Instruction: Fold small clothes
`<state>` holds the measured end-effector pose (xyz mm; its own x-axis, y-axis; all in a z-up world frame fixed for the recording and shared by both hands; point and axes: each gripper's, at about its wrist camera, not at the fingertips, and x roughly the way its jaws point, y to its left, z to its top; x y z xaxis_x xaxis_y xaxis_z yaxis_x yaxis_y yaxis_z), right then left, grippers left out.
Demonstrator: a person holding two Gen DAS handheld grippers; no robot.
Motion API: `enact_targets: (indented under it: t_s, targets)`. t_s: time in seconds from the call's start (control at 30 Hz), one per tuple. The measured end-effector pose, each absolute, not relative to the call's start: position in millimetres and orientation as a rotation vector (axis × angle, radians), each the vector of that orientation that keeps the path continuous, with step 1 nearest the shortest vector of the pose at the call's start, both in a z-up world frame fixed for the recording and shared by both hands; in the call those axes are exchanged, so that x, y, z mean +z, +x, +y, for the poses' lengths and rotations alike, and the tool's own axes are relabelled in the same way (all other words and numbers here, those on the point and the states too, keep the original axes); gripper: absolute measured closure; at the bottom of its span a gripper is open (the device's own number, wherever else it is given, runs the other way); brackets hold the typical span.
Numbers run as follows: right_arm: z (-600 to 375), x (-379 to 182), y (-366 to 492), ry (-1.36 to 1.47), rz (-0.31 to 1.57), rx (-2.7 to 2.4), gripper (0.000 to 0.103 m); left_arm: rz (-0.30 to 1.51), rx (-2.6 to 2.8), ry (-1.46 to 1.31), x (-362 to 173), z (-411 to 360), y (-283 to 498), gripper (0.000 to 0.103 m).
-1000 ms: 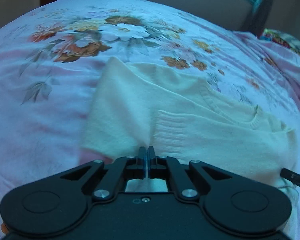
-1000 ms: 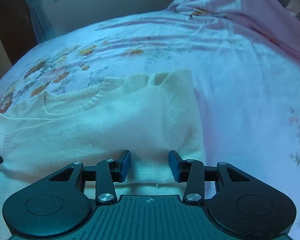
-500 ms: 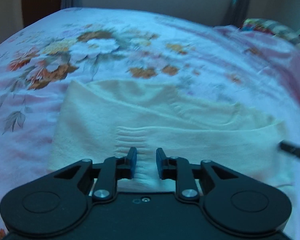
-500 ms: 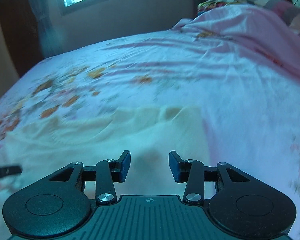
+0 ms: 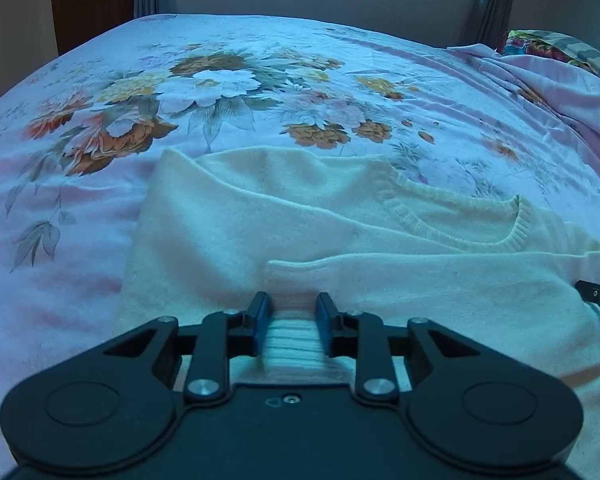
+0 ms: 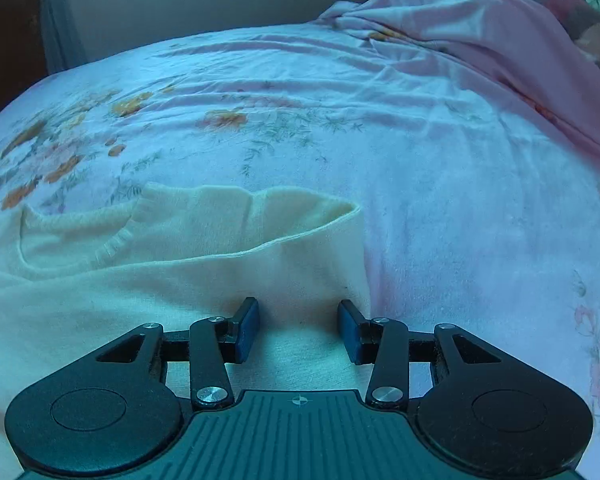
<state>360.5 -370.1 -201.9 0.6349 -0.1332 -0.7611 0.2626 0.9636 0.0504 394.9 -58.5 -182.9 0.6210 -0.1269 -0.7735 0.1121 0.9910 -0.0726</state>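
Observation:
A small cream knit sweater (image 5: 300, 232) lies on the bed, partly folded, its ribbed neckline at the right in the left wrist view. It also shows in the right wrist view (image 6: 180, 248). My left gripper (image 5: 290, 312) is open, low over the sweater, with a ribbed cuff (image 5: 290, 340) lying between its jaws. My right gripper (image 6: 298, 320) is open and empty over the sweater's right part, near its right edge. A black tip of the right gripper (image 5: 598, 294) shows at the right edge of the left wrist view.
The pink floral bedsheet (image 5: 220, 88) spreads all around the sweater and shows in the right wrist view (image 6: 460, 200). A bunched pink cover and pillows (image 6: 480, 24) lie at the far right. A wall and curtains (image 5: 492, 4) stand behind the bed.
My left gripper was shut on the sweater a second ago and has opened, letting the fabric go. Both grippers have drawn back and tilted up. The right gripper stayed open.

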Motion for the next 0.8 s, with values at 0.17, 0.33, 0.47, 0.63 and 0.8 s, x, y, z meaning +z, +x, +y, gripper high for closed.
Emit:
enact_targets:
  t_s: [0.17,0.33,0.47,0.63,0.8]
  targets:
    - [-360,-173,330,0.210,0.781,-0.188,0.060,0.888,-0.150,0.001,-179,-51,369,0.077]
    - [-330,-196,302,0.086,0.842,-0.142,0.060,0.888,-0.147,0.014,-177,-47,345,0.074]
    - [-322,-170,283,0.160,0.802,-0.116,0.060,0.908,-0.171,0.002,-169,-36,321,0.073]
    - [-305,-186,255,0.158,0.886,-0.072,0.060,0.930,-0.187,0.033,-176,-23,279,0.069]
    - [-290,-169,211,0.163,0.833,-0.059,0.060,0.953,-0.188,0.016,-168,-9,250,0.069]
